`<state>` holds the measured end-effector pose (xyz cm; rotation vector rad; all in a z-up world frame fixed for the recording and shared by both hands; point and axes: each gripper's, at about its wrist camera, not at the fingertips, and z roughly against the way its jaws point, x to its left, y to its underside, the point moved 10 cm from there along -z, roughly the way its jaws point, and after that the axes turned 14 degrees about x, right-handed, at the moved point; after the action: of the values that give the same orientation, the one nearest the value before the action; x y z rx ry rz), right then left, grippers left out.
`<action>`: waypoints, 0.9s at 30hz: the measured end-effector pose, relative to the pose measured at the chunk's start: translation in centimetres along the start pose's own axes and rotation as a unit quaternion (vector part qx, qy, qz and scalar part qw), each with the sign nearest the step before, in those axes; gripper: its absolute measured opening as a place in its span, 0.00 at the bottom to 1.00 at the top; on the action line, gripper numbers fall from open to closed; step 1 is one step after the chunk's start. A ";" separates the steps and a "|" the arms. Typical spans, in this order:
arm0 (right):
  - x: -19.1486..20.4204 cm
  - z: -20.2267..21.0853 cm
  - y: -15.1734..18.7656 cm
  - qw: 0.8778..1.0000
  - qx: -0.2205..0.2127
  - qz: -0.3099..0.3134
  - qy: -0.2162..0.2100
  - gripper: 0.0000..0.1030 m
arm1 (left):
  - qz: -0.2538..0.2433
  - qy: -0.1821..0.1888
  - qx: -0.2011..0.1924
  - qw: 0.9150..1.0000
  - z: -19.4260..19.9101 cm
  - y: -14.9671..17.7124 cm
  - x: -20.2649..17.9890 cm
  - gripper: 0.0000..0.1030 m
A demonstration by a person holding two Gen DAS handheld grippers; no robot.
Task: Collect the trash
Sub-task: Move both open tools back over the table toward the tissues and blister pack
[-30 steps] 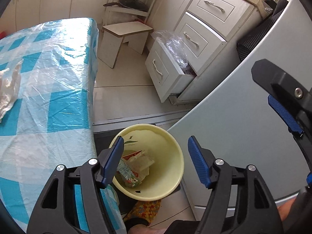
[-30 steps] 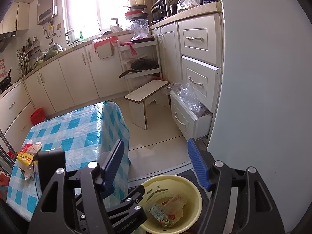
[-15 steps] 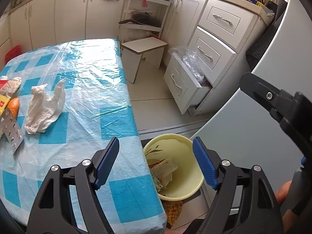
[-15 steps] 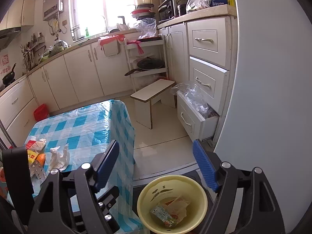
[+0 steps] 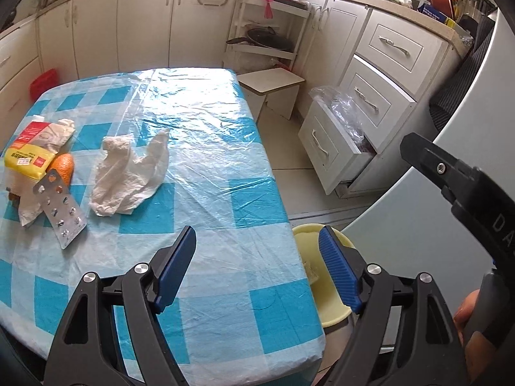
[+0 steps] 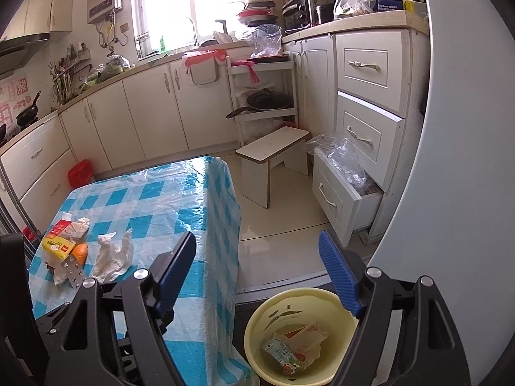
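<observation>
Task partly done: round pale-yellow plastic bin [image 6: 301,337] on floor beside tabletop [image 5: 206,148] corner already holds crumpled wrappers [image 6: 294,347].

Left on blue-checked, plastic-covered tabletop, well apart from bin: crumpled white tissue [image 5: 128,173], silver blister pack [image 5: 61,215], orange peel [image 5: 62,167], yellow-red packet [image 5: 30,154].

Left gripper [image 5: 257,270]: jaws just been opening, spread wide, nothing between, above tabletop edge near bin.

Right gripper [image 6: 257,273]: same, spread, empty, over bin.

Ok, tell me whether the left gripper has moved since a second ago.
Yes. The left gripper has swung from over the yellow bin to over the checked table, jaws open and empty.
</observation>
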<state>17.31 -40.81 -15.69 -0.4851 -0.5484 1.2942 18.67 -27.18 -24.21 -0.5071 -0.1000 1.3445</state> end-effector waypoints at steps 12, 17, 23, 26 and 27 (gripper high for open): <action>3.7 -1.0 0.3 0.999 0.010 0.028 -0.018 0.73 | 0.024 -0.051 -0.016 0.998 2.5 0.0 5.3 0.73; 5.8 -1.6 0.3 0.998 0.015 0.052 -0.015 0.73 | 0.037 -0.059 -0.019 0.997 3.2 0.2 7.5 0.73; 8.6 -2.1 0.6 0.996 0.019 0.086 -0.012 0.73 | 0.061 -0.064 -0.019 0.996 3.5 0.5 10.5 0.73; 9.8 -2.4 0.7 0.995 0.022 0.099 -0.013 0.73 | 0.074 -0.066 -0.019 0.995 3.6 0.6 11.9 0.73; 10.2 -2.5 0.8 0.994 0.022 0.103 -0.014 0.73 | 0.078 -0.067 -0.019 0.995 3.6 0.7 12.3 0.73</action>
<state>20.13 -30.72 -17.06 -0.4965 -0.5008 1.5083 19.71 -14.37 -23.98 -0.4640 -0.1992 1.5311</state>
